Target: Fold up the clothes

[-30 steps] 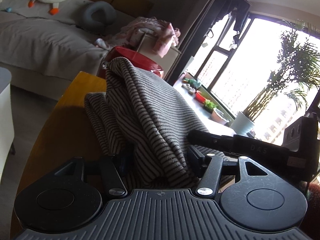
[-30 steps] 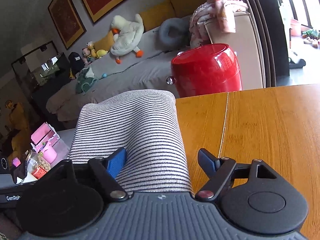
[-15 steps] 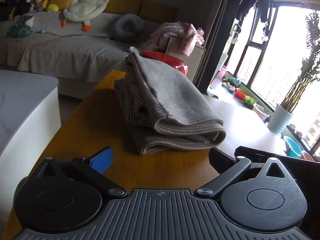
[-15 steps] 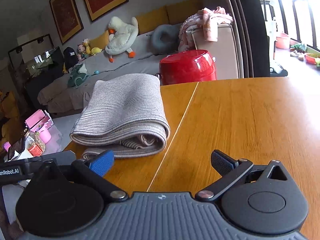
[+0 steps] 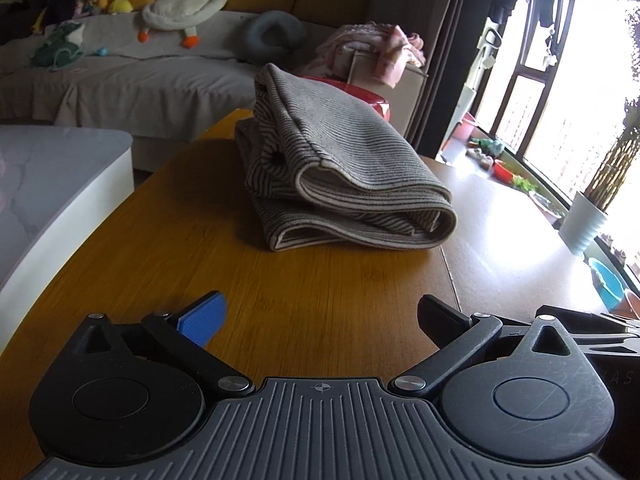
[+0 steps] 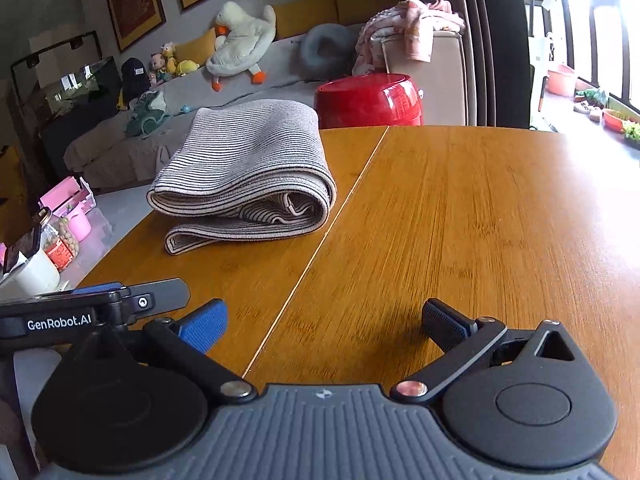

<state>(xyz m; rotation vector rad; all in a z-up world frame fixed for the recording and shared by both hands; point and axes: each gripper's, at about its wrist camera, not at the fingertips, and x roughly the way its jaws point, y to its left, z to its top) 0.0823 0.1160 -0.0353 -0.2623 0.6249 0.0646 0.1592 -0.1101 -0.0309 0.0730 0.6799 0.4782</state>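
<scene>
While the folded striped garment (image 5: 344, 176) rests on the wooden surface (image 6: 460, 216), my left gripper (image 5: 320, 316) and right gripper (image 6: 324, 320) hover near it, jaws apart and empty.

We see a wooden tabletop (image 6: 460, 208) with one folded striped garment (image 6: 244, 168) lying near its far-left edge.

Bare wooden table (image 6: 480, 216) open across the whole right half, free for passage. Blocked at far left by the folded striped garment (image 6: 248, 176), lying flat near the table's left edge. Beyond the far edge, a red stool (image 6: 370, 100). Beside the left edge, a white side table (image 5: 56, 184) cluttered with jars (image 6: 60, 240).
</scene>
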